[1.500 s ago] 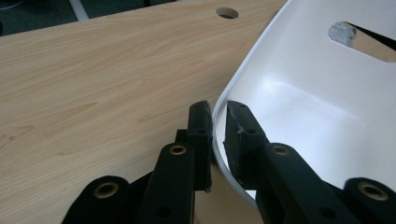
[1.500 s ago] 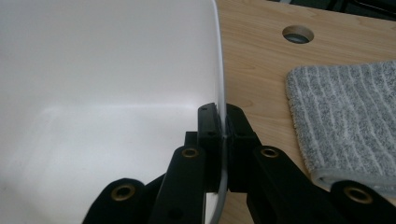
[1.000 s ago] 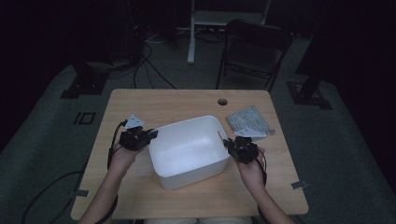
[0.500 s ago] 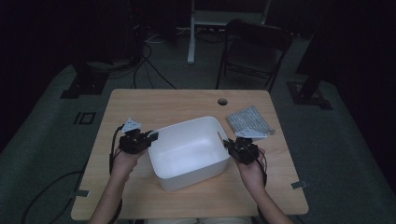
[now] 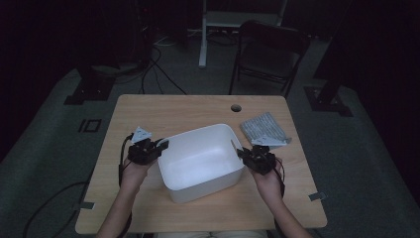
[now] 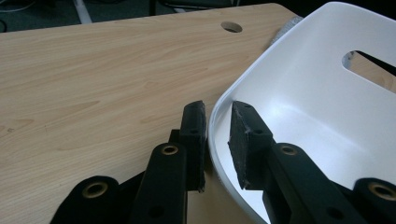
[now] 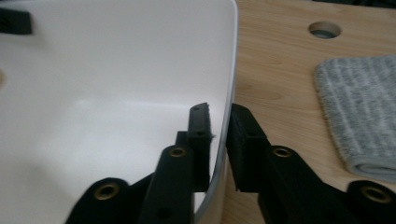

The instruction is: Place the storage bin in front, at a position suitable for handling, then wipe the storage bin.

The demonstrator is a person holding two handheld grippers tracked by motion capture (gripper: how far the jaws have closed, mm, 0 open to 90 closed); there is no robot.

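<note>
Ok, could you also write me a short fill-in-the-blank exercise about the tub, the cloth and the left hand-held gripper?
1. The colour of the tub is ___.
2. In the high view, the grey cloth lies on the table to the ___ of the tub.
3. The left hand-held gripper straddles the tub's rim: one jaw is inside the tub and the other is ___ it.

Missing words: white; right; outside

A white plastic tub (image 5: 200, 161) sits in the middle of a wooden desk (image 5: 163, 111), seen from above. The left gripper (image 5: 161, 146) meets the tub's left rim and the right gripper (image 5: 239, 151) its right rim. A folded grey cloth (image 5: 262, 128) lies near the desk's far right corner.
</note>
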